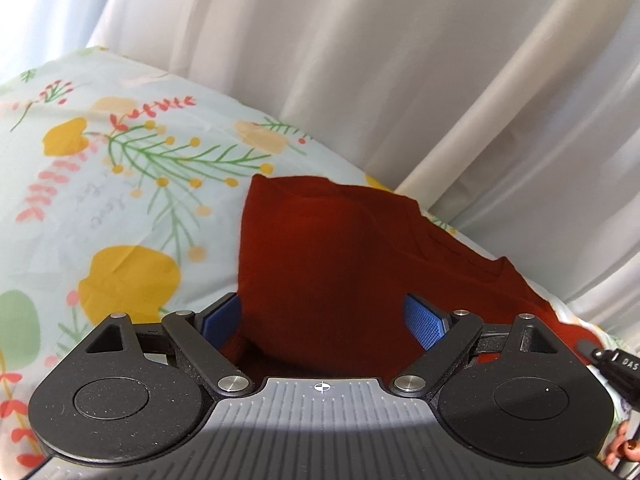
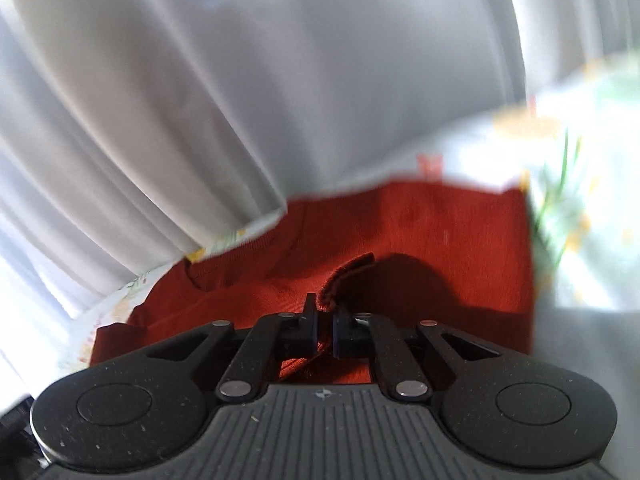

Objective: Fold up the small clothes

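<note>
A dark red garment point(image 1: 336, 248) lies on a floral sheet point(image 1: 120, 184). My left gripper point(image 1: 324, 316) is open, its blue pads point(image 1: 424, 320) standing wide on either side of a raised bulge of the red cloth, low over it. In the right wrist view the same red garment point(image 2: 420, 232) fills the middle, blurred by motion. My right gripper point(image 2: 325, 320) is shut on a pinched fold of the garment's edge, which sticks up between the fingers.
A white pleated curtain point(image 1: 360, 60) hangs right behind the bed edge and also shows in the right wrist view point(image 2: 200, 100). The floral sheet point(image 2: 580, 152) extends to the right there. A black tool part point(image 1: 616, 364) and fingers show at the left view's right edge.
</note>
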### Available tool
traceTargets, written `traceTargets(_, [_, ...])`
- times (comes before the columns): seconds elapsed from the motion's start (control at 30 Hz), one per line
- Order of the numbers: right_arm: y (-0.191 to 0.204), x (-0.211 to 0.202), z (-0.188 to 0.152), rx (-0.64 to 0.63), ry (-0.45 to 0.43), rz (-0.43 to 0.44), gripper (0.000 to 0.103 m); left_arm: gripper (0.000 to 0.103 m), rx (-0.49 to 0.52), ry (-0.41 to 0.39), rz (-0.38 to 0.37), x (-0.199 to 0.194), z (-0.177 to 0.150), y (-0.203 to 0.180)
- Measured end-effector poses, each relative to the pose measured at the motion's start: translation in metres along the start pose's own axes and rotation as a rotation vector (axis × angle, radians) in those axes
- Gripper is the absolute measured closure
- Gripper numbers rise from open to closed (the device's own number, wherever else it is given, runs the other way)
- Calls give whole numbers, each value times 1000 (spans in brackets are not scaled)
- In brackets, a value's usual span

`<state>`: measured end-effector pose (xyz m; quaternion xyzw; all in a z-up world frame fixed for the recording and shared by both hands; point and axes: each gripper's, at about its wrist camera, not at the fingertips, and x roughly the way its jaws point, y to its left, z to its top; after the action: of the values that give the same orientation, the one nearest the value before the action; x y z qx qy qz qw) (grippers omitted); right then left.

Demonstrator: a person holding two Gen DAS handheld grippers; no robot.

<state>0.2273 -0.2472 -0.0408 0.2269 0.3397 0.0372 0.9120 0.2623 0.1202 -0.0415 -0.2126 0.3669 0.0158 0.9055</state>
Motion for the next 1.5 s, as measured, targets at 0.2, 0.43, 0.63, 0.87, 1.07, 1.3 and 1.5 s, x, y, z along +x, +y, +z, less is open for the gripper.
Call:
traceTargets(0.2, [-9, -6, 8, -122, -22, -163, 96, 11, 61, 23, -8, 15, -1, -14])
traceTargets(0.43, [11, -18, -2, -99, -101, -93, 77, 11, 239, 66, -50, 45, -17, -59])
traceTargets(0.63, [39, 43, -24, -260, 38, -58, 79, 2, 365, 45, 32, 72, -24, -74])
traceTargets(0.87, [25, 63, -12, -298, -56, -196, 94, 0, 371, -7, 82, 89, -17, -66])
traceTargets(1.07, [13, 34, -7, -112, 30, -80, 86, 0, 366, -50, 2, 80, -24, -50])
traceTargets(1.3, [-1, -2, -42, -56, 46, -17, 86, 0, 387, -73, 6, 79, -31, -53])
traceTargets(1.5, [-11, -6, -34, 105, 88, -25, 86, 0, 433, -59, -3, 68, -39, -51])
